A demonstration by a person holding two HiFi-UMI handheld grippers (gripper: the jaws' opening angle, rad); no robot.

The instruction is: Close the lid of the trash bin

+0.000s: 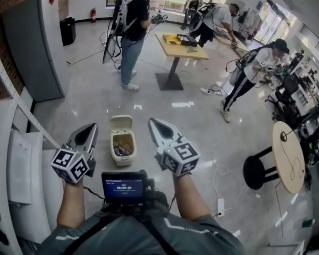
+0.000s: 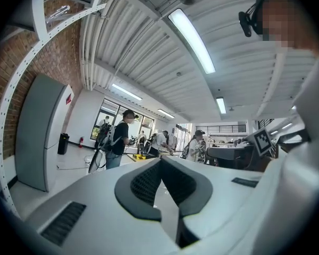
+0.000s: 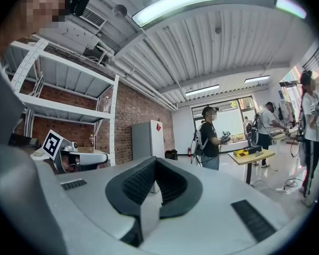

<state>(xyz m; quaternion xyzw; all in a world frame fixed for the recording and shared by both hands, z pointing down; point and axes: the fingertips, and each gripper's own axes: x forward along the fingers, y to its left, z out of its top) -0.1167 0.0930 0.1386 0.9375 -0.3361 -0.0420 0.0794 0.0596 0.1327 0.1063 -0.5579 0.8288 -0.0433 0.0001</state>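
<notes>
In the head view a small cream trash bin (image 1: pixel 122 147) stands on the floor between my two grippers. Its lid (image 1: pixel 121 124) is swung up and back, and rubbish shows inside. My left gripper (image 1: pixel 93 126) hangs just left of the bin, jaws together and holding nothing. My right gripper (image 1: pixel 152 121) hangs just right of it, also shut and empty. Both are apart from the bin. The left gripper view shows the shut left gripper (image 2: pixel 160 162) aimed across the room, and the right gripper view shows the shut right gripper (image 3: pixel 155 161) likewise. The bin is in neither gripper view.
A white shelf unit (image 1: pixel 10 169) stands close at my left, a grey cabinet (image 1: pixel 34 47) behind it. A yellow table (image 1: pixel 183 44) and several people are farther off. At right are a round table (image 1: pixel 287 155) and black stool (image 1: pixel 258 171). A power strip (image 1: pixel 219 206) and cables lie on the floor.
</notes>
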